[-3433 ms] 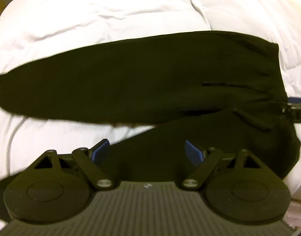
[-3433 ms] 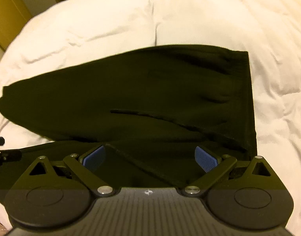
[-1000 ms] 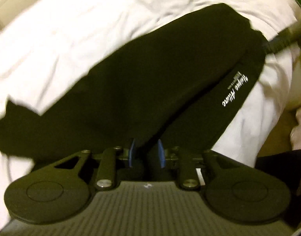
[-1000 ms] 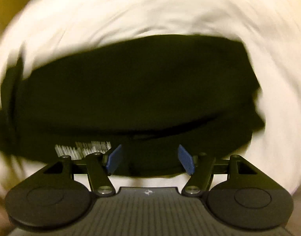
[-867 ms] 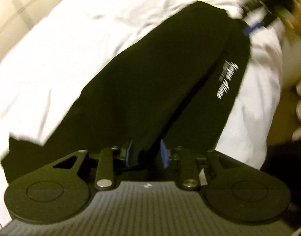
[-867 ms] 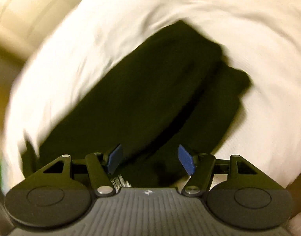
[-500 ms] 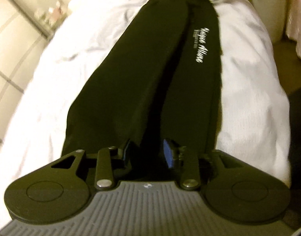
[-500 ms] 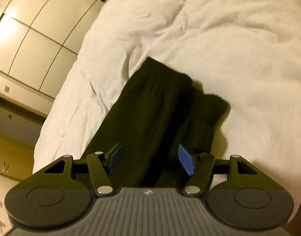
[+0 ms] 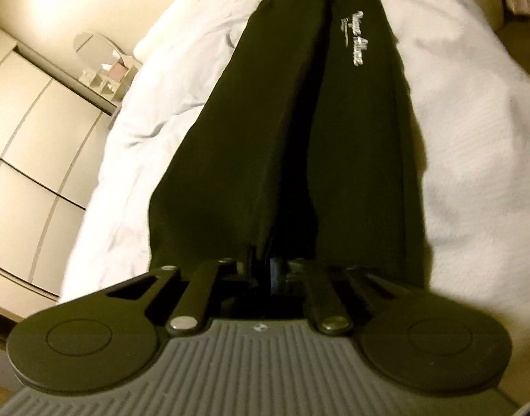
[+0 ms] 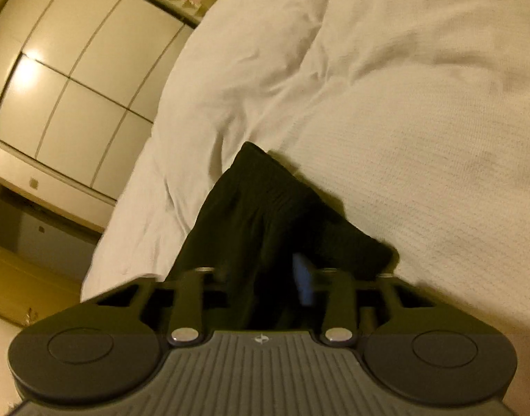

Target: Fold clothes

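Observation:
Black trousers [image 9: 265, 131] with white lettering [image 9: 355, 41] on one leg lie stretched lengthwise on a white bed [image 9: 472, 145]. The two legs run side by side away from my left gripper [image 9: 265, 267], which is shut on the leg ends. In the right wrist view the ribbed waistband end of the trousers [image 10: 265, 208] bunches up between the fingers of my right gripper [image 10: 265, 279]. That gripper is shut on the fabric, and only its right blue pad [image 10: 301, 280] shows. The cloth hides the other pad.
The white duvet [image 10: 403, 121] is rumpled and spreads wide to the right of the trousers. Pale wardrobe doors [image 10: 74, 79] stand beyond the bed's left side. A small shelf with a round mirror and little items [image 9: 102, 59] stands by the bed's head.
Both grippers have swung round from facing the trousers side-on to looking along their length. The right gripper, open half a second ago, has shut on the waistband. The left stays shut.

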Available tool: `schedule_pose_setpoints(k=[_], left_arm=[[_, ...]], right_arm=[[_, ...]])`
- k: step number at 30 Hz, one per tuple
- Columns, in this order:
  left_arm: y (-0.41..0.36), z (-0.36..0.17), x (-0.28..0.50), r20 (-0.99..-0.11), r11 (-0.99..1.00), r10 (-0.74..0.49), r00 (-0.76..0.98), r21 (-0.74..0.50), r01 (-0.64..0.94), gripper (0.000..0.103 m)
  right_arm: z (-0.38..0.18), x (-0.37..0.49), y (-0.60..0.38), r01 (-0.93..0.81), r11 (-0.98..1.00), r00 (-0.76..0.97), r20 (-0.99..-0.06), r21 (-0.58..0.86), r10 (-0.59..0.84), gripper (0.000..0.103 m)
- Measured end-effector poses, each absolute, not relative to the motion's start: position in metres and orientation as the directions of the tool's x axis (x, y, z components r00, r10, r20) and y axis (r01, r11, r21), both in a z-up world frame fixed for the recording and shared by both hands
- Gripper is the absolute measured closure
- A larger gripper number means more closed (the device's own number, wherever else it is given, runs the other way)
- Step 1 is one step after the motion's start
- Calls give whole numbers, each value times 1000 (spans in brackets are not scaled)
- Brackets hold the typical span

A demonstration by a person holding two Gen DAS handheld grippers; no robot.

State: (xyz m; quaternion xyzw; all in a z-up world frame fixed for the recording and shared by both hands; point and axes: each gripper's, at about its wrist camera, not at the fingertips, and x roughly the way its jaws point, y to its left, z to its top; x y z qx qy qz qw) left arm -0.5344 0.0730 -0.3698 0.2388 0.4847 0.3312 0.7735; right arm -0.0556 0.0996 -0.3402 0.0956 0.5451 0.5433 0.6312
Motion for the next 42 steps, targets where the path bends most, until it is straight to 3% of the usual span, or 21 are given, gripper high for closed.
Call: schedule_pose_setpoints(k=[2, 4, 11, 14, 19, 25, 30, 33, 34, 35, 40, 42], left_arm=[[74, -368, -535, -588, 665, 745, 314, 692, -281, 98], [73, -363, -537, -576, 659, 751, 324, 688, -305, 99], [43, -327, -557, -511, 614, 788, 344, 690, -383, 101], [23, -319, -562, -524, 627, 779, 345, 669, -399, 101], [3, -356, -556, -522, 614, 789, 324, 675, -408, 101], [-5, -343, -559, -481, 573, 819, 314, 643, -509, 101], [-3, -367, -542, -515, 555, 826, 229, 672, -491, 101], [-6, -376, -532, -524, 536, 833, 179, 681, -498, 99], [-7, -371, -534, -533, 536, 828, 176, 658, -529, 95], [-10, -364, -537, -540, 535, 823, 177, 629, -565, 93], [-28, -330, -565, -562, 448, 809, 174, 396, -802, 89], [-33, -325, -579, -592, 345, 798, 115, 291, -892, 89]], right_arm=[[-335, -56, 107, -620, 406, -151, -610, 672, 778, 82], [-333, -58, 109, -630, 408, -131, -609, 660, 782, 98], [-290, -78, 56, -634, 339, -90, -501, 696, 861, 100], [-308, -80, 36, -617, 392, -60, -537, 683, 841, 100], [-339, -83, 16, -609, 473, 6, -593, 637, 805, 100], [-316, -93, 12, -683, 441, 58, -559, 582, 827, 100], [-351, -90, 24, -689, 506, 62, -653, 519, 755, 100], [-345, -103, 17, -736, 520, 125, -667, 433, 734, 74], [-338, -110, 15, -755, 528, 163, -670, 388, 725, 58], [-331, -117, 12, -771, 537, 201, -670, 342, 715, 51], [-312, -175, 0, -873, 350, 93, -589, 339, 803, 51], [-320, -208, 7, -911, 254, -1, -617, 324, 787, 53]])
